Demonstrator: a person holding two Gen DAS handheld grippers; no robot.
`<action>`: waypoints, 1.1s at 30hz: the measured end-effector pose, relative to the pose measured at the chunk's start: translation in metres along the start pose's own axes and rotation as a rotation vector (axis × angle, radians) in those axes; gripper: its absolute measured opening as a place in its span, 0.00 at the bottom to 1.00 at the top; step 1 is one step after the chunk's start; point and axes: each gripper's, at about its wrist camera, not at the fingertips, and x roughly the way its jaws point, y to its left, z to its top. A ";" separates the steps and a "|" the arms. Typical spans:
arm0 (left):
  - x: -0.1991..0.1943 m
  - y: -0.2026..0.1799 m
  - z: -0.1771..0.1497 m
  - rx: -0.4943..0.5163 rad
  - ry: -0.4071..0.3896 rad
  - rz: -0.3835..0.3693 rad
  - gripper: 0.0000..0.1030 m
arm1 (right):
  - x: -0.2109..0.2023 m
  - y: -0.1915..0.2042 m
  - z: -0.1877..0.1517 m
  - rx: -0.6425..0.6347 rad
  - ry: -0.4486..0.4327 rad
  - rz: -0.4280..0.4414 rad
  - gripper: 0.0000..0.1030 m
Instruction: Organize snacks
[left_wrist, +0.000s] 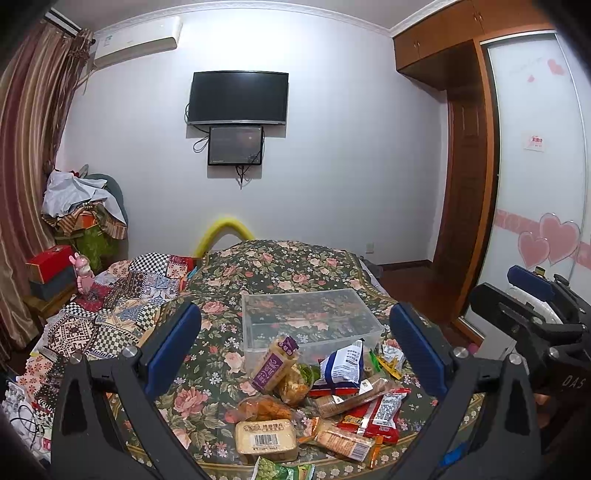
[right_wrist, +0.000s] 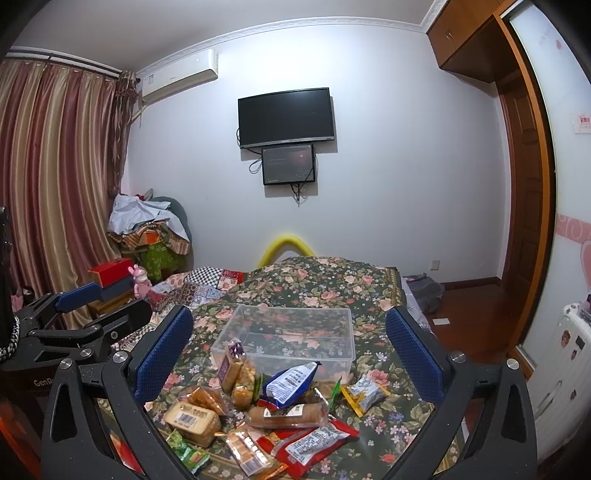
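Floral bedspread (left_wrist: 280, 273) underneath everything, landmark = clear plastic bin (left_wrist: 310, 321) lying on it. Bin open-topped, nothing visible inside. Snack pile (left_wrist: 314, 398) heaped on near side of bin, some packets touching its front wall. Purple-labelled cracker pack (left_wrist: 275, 363) leaning against bin's near-left corner. Blue-white bag (left_wrist: 341, 363) just in front of bin's near wall, right of purple pack. Red packet (left_wrist: 376, 415) nearer still, right side of pile. Tan biscuit pack with barcode (left_wrist: 266, 439) at front of pile, well apart from bin.

Left gripper (left_wrist: 295, 347) held level above pile, aimed at bin, jaws spread wide, holding nothing. Right gripper (right_wrist: 288, 350) likewise level, pointed at bin, jaws wide apart, nothing between pads. Grippers side by side, each showing in the other's view.
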 end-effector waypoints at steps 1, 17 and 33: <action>0.000 0.000 0.000 0.000 -0.001 0.001 1.00 | 0.000 0.000 0.000 0.000 0.000 0.000 1.00; 0.000 0.001 0.000 0.001 0.003 -0.002 1.00 | 0.002 -0.004 -0.002 0.018 0.010 0.006 1.00; 0.000 0.001 -0.002 0.005 0.000 0.001 1.00 | 0.001 -0.007 0.000 0.027 0.011 0.005 1.00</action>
